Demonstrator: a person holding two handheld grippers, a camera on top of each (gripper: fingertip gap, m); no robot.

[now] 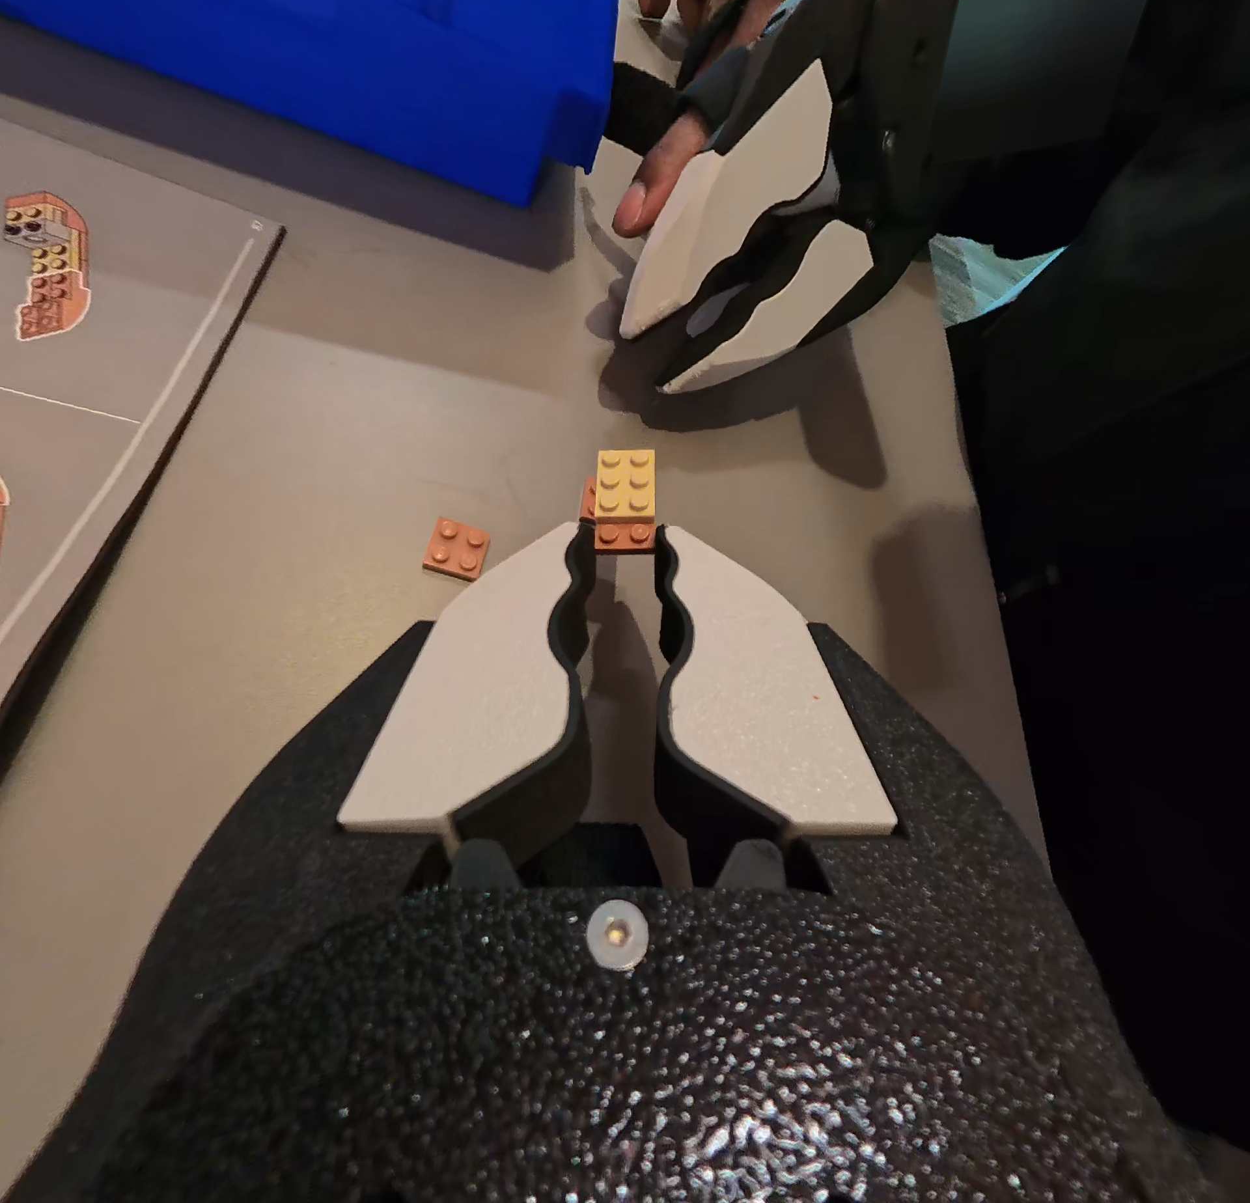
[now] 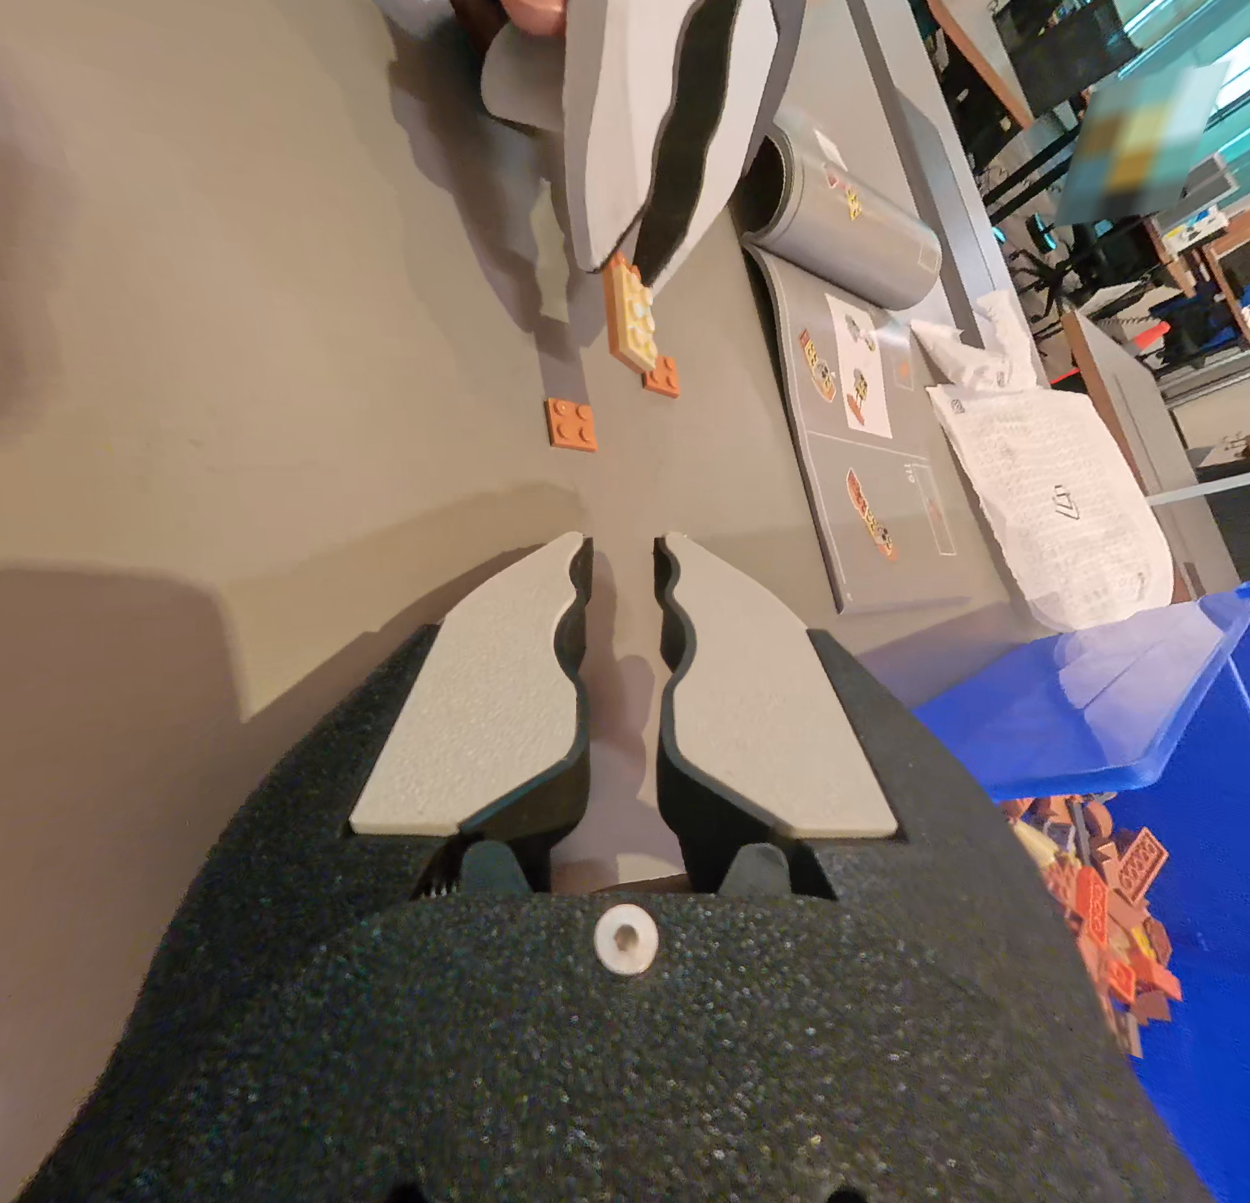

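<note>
My left gripper (image 1: 626,535) is shut on a brown plate (image 1: 626,537) that carries a tan two-by-three plate (image 1: 626,484), held just above the grey table (image 1: 338,629). The right wrist view shows the same stack (image 2: 632,311) pinched at the left gripper's fingertips. A loose brown two-by-two plate (image 1: 456,548) lies on the table to the left, and another brown plate (image 1: 587,501) lies partly behind the stack. Both also show in the right wrist view (image 2: 571,423) (image 2: 661,378). My right gripper (image 2: 622,541) is open and empty; it hovers beyond the stack (image 1: 649,359).
A blue bin (image 1: 338,54) stands at the back; the right wrist view shows it (image 2: 1082,731) holding several brown and orange bricks (image 2: 1109,913). An open instruction booklet (image 2: 872,460) lies on the table, with a crumpled white bag (image 2: 1055,481) beside it. A person's hand (image 1: 649,183) holds the right gripper. Tip to tip, the grippers are about 8 cm apart.
</note>
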